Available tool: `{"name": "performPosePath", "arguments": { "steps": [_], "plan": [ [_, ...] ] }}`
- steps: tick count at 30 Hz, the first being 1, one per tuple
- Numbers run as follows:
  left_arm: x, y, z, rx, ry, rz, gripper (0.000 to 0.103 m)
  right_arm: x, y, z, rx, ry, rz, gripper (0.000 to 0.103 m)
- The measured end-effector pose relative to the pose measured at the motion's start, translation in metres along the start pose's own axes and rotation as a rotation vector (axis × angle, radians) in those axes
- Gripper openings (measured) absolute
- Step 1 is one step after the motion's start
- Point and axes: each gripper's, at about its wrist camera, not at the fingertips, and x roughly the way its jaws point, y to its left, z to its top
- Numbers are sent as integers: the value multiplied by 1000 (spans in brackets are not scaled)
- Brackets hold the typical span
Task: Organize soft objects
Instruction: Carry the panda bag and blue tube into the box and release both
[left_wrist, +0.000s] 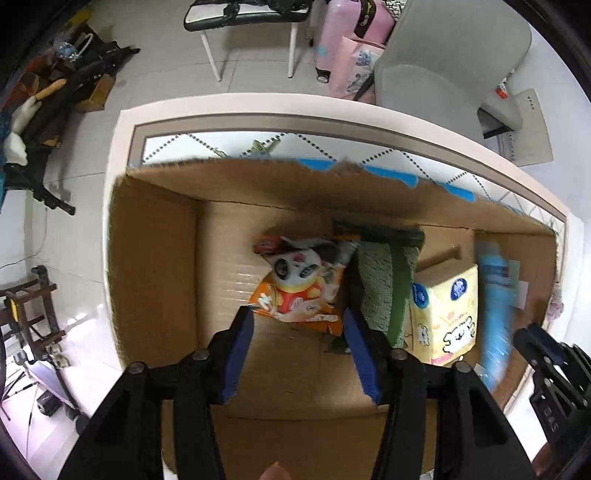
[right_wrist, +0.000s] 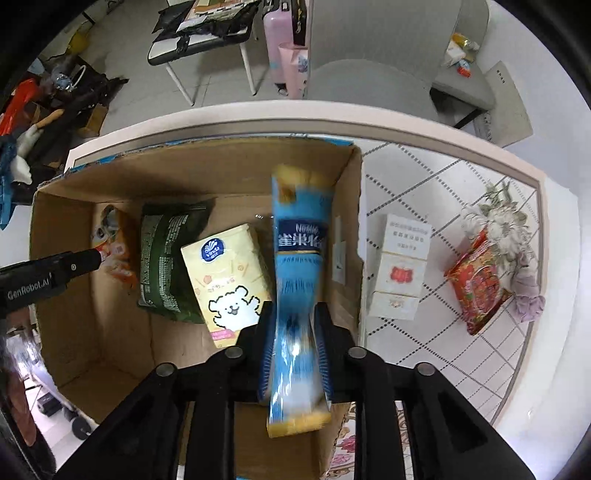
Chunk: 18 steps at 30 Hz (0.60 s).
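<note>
An open cardboard box (left_wrist: 155, 258) (right_wrist: 74, 206) sits on the table. In it lie an orange snack bag (left_wrist: 299, 284) (right_wrist: 114, 247), a green bag (left_wrist: 384, 284) (right_wrist: 166, 258) and a yellow tissue pack (left_wrist: 443, 314) (right_wrist: 229, 284). My left gripper (left_wrist: 299, 325) is open and empty, just above the orange bag. My right gripper (right_wrist: 295, 325) is shut on a blue Nestle pack (right_wrist: 299, 258) (left_wrist: 496, 306), held over the box's right side.
On the table right of the box lie white boxes (right_wrist: 400, 269), a red snack bag (right_wrist: 476, 284) and a pale cloth (right_wrist: 506, 225). A grey chair (right_wrist: 373, 70) and a pink suitcase (right_wrist: 280, 40) stand behind the table.
</note>
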Motion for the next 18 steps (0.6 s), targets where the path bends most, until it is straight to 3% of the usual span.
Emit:
{"name": "performPosePath", "arguments": {
  "steps": [3, 5, 6, 7, 9, 12, 18],
  "plan": [
    [-6, -1, -4, 4, -14, 16, 83, -7, -1, -1, 3, -6, 9, 41],
    [-11, 0, -7, -1, -26, 20, 85, -13, -2, -3, 11, -12, 15, 61],
    [-14, -1, -11, 2, -32, 11, 85, -15, -2, -4, 10, -13, 19, 76],
    [-16, -2, -13, 5, -36, 7, 85, -18, -1, -5, 6, -14, 26, 84],
    [-24, -4, -22, 9, -53, 11, 91, -21, 0, -10, 2, -15, 31, 84],
    [-32, -5, -34, 10, -79, 11, 93, -24, 3, -20, -6, -15, 45, 92],
    [-59, -5, -72, 2, -158, -2, 101, -29, 8, -44, -13, -38, 75, 93]
  ]
}}
